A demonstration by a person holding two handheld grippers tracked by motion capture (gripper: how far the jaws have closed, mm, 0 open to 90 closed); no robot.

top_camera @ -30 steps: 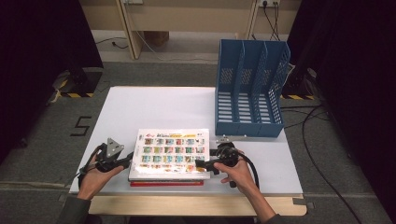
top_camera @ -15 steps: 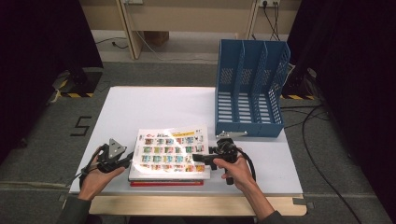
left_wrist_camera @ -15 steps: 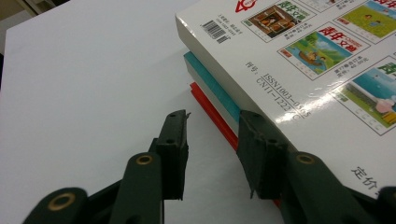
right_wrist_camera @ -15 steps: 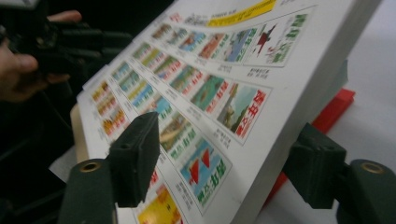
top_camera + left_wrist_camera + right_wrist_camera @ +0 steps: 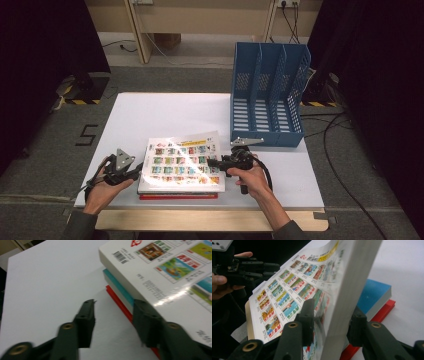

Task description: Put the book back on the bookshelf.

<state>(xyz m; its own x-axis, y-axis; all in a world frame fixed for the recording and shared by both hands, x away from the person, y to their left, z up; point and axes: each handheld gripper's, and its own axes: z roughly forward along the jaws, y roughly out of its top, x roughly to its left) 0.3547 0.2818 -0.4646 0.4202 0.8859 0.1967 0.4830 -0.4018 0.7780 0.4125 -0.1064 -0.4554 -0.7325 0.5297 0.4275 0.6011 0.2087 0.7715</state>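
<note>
A thick picture-grid book (image 5: 181, 162) tops a stack at the table's front middle. Under it lie a blue book (image 5: 374, 293) and a red book (image 5: 384, 308). My right gripper (image 5: 214, 163) is shut on the top book's right edge (image 5: 342, 290), one jaw on the cover and one beneath, and that side is raised off the blue book. My left gripper (image 5: 138, 171) is open at the stack's left edge. In the left gripper view its jaws (image 5: 113, 308) straddle bare table beside the red book (image 5: 120, 303), with the right jaw against the stack.
A blue three-slot file rack (image 5: 270, 95) stands upright at the back right of the white table (image 5: 160, 115). The table's front edge runs just behind both hands. Cables trail on the floor to the right.
My right gripper has lifted the top book's right edge, so the cover now tilts and catches glare. The left gripper has stayed beside the stack.
</note>
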